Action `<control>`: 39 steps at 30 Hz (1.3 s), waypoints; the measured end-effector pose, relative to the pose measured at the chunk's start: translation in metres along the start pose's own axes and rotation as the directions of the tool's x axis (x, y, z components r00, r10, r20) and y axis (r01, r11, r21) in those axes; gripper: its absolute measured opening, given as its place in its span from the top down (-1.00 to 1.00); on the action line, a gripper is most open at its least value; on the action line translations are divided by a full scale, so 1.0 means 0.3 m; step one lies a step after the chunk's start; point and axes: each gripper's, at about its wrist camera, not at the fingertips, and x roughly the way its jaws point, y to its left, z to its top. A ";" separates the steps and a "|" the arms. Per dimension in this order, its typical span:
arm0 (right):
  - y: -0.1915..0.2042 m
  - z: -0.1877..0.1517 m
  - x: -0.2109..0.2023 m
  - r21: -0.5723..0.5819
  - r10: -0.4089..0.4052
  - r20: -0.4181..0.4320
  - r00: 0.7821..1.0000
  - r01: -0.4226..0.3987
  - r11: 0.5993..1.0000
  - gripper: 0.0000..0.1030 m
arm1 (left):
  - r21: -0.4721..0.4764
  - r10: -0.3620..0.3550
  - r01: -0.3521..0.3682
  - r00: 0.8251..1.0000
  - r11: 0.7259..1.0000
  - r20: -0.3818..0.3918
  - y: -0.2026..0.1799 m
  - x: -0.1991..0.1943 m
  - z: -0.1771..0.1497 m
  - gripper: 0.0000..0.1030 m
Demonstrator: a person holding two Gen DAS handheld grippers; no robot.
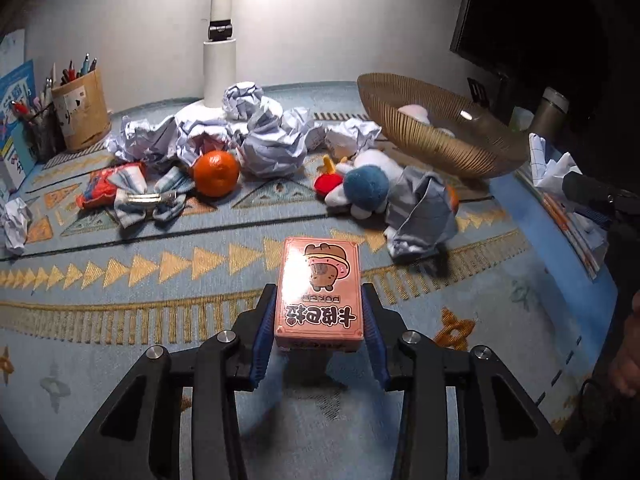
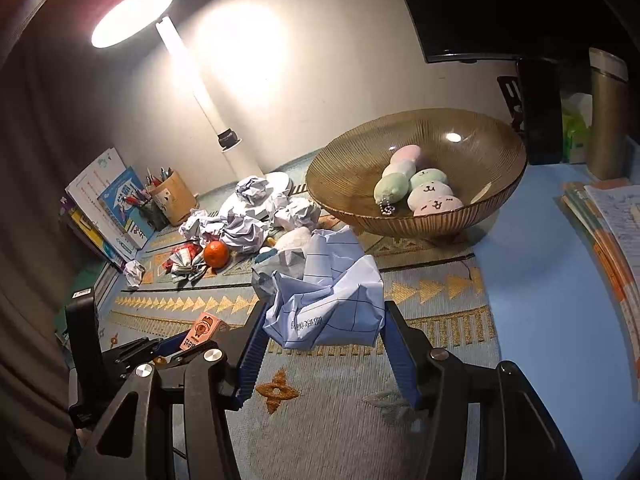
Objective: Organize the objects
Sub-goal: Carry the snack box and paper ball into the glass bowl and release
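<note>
While my left tongs (image 1: 320,320) clamp the pink card box (image 1: 320,292) by its long sides, blue pads pressed flat against it, the box sits lifted above the patterned mat (image 1: 120,280) with its cartoon face turned up. From the right wrist camera I see the same box (image 2: 200,334) at the lower left, tilted in those tongs (image 2: 182,346). My right tongs (image 2: 324,332) are spread fairly wide yet pinch a crumpled sheet of blue-lined paper (image 2: 328,300) between their pads, the wad bulging up over the fingers, above the mat (image 2: 440,288). Beyond it stands the ribbed amber bowl (image 2: 480,184), which holds several pastel squishy toys (image 2: 424,192) with drawn faces. Farther back lies a heap of crumpled paper balls (image 1: 272,140), with an orange (image 1: 216,172) just in front of them, touching a checked cloth bow (image 1: 148,196). A white and blue plush toy (image 1: 360,188) lies between the heap and the bowl (image 1: 440,140). A white lamp post (image 1: 218,72) rises behind the papers, and a pen holder (image 1: 82,108) stands at the far left of the tabletop (image 2: 540,300).
</note>
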 end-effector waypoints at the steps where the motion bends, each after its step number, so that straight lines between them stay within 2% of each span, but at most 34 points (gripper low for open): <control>1: -0.006 0.028 -0.017 -0.007 -0.009 0.024 1.000 0.009 1.000 -0.05 | 0.001 -0.024 0.024 0.999 1.000 0.025 -0.009 -0.019 0.039 0.28; 5: -0.045 0.177 -0.055 -0.001 -0.074 0.112 0.991 0.075 0.997 -0.06 | 0.044 -0.089 0.084 0.988 0.996 0.128 -0.091 -0.048 0.241 0.28; 9: -0.122 0.291 0.008 0.074 -0.115 0.115 0.987 0.107 0.991 -0.06 | 0.069 -0.133 0.124 0.981 0.990 0.140 -0.172 0.061 0.408 0.28; 12: -0.176 0.339 0.094 0.131 -0.117 0.068 0.991 0.108 0.986 -0.06 | 0.050 -0.182 0.177 0.977 0.983 0.114 -0.206 0.161 0.477 0.28; 17: -0.230 0.376 0.196 0.172 -0.163 0.034 0.986 0.155 0.973 -0.08 | 0.048 -0.211 0.207 0.973 0.977 0.098 -0.247 0.282 0.537 0.26; 19: -0.248 0.389 0.217 0.171 -0.210 0.048 0.976 0.200 0.965 -0.13 | 0.049 -0.217 0.214 0.972 0.976 0.084 -0.260 0.319 0.548 -0.01; 20: -0.259 0.393 0.232 0.166 -0.236 0.041 0.971 0.227 0.960 -0.29 | 0.050 -0.217 0.214 0.973 0.976 0.072 -0.267 0.334 0.550 -0.08; 21: -0.269 0.395 0.245 0.166 -0.258 0.028 0.966 0.250 0.954 -0.37 | 0.051 -0.217 0.214 0.974 0.976 0.059 -0.267 0.345 0.551 -0.31; 22: -0.281 0.393 0.252 0.169 -0.260 0.020 0.965 0.253 0.953 -0.40 | 0.046 -0.216 0.213 0.975 0.976 0.054 -0.263 0.347 0.548 -0.40; 26: -0.304 0.360 0.234 0.190 -0.223 -0.001 0.975 0.219 0.957 -0.40 | 0.015 -0.231 0.230 0.969 0.973 0.084 -0.219 0.279 0.524 -0.40; 30: -0.245 0.322 0.165 0.166 -0.178 0.013 0.984 0.173 0.971 -0.40 | -0.008 -0.220 0.224 0.962 0.975 0.163 -0.151 0.111 0.470 -0.40; 35: -0.081 0.251 0.077 0.081 -0.086 0.036 0.996 0.083 0.993 -0.40 | -0.057 -0.117 0.136 0.960 0.989 0.255 -0.043 -0.116 0.336 -0.40; 39: 0.050 0.156 0.055 0.008 -0.025 0.046 0.999 0.024 1.000 -0.40 | -0.131 -0.002 0.041 0.960 0.991 0.281 0.076 -0.220 0.202 -0.45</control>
